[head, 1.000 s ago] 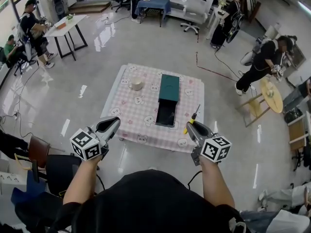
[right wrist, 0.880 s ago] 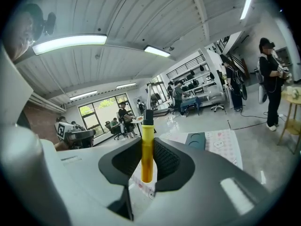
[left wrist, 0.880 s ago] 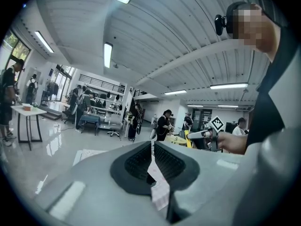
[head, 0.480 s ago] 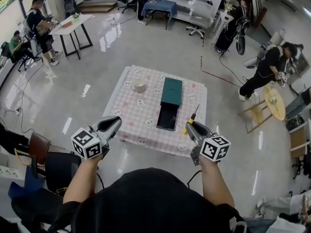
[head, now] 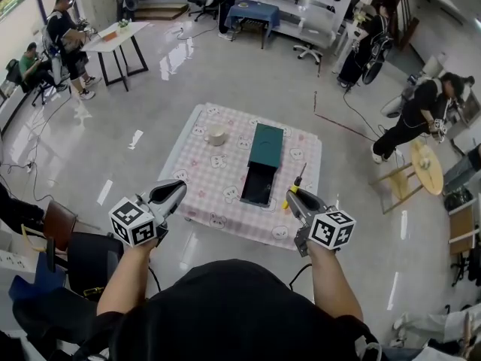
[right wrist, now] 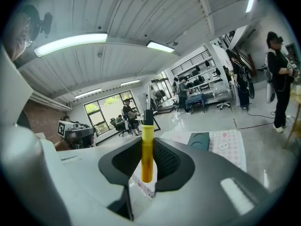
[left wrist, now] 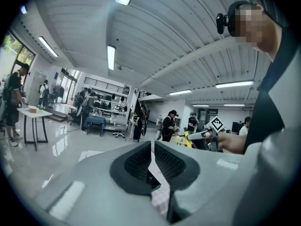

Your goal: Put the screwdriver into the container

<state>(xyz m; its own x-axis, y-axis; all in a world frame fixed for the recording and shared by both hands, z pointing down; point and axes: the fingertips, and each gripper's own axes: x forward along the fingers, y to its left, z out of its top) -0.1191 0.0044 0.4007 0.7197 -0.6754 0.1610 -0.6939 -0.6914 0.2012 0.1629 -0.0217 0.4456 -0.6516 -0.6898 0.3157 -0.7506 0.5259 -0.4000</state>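
Note:
My right gripper [head: 291, 195] is shut on a screwdriver [head: 296, 185] with a yellow handle; its dark shaft points up and away toward the table. In the right gripper view the yellow handle [right wrist: 147, 155] stands upright between the jaws of that gripper [right wrist: 146, 166]. The container [head: 261, 161] is a dark green box on the pink checked table [head: 210, 173], its lid part slid back and the near end open. It also shows as the container [right wrist: 199, 140] far ahead in the right gripper view. My left gripper [head: 177, 190] is shut and holds nothing, short of the table's near left corner.
A roll of tape [head: 216, 135] lies on the table left of the container. Both grippers hang over bare floor in front of the table. A white side table [head: 113, 36] and several people stand further off. A round wooden stool [head: 425, 168] is at the right.
The head view has drifted a little, so the table sits slightly lower and to the right. Both grippers keep their pose and the screwdriver stays held.

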